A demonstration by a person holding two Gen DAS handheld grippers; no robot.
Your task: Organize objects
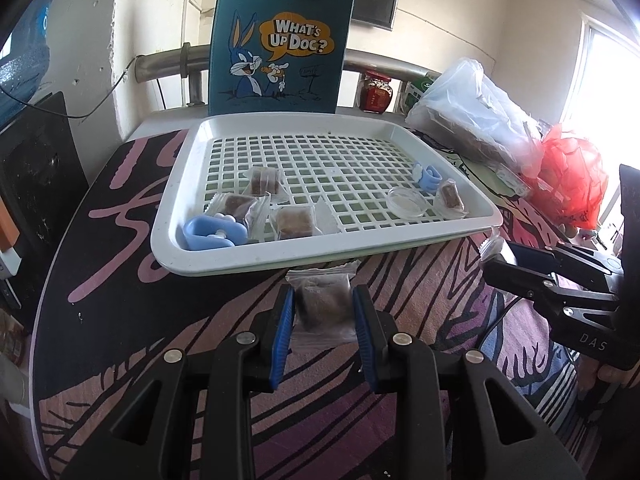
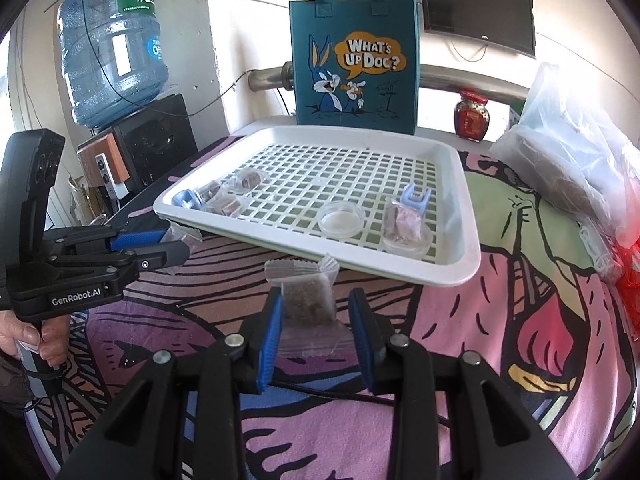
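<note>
We find bare grid open across the tray (image 2: 460, 256) middle and back; wrapped snacks (image 1: 256, 204) crowd its left, dishes (image 2: 342, 218) its right, the tote bag (image 2: 354, 60) blocks behind.

Tray (image 1: 460, 200): white rim and white square-grid floor, pale green showing through the holes
Wrapped snacks: clear wrappers over brown blocks, e.g. snack packet (image 1: 322, 306) and snack packet (image 2: 308, 298)
Clips: light blue clip (image 1: 210, 232), second light blue clip (image 1: 428, 176)
Dish (image 2: 342, 218): clear, colourless
Gripper fingers: black frames with blue ribbed pads (image 1: 282, 334), silver screw heads
Tablecloth (image 1: 120, 264): black with pink lettering, pink-purple areas with black line hatching; green and pink cartoon patches toward the right in the right wrist view
Tote bag (image 2: 354, 60): teal, grey-and-white rabbit, orange speech bubble, white letters
Jar (image 2: 472, 116): red lid, dark red contents
Water bottle (image 2: 112, 44): translucent blue, green label
Plastic bag (image 1: 572, 172): red
</note>
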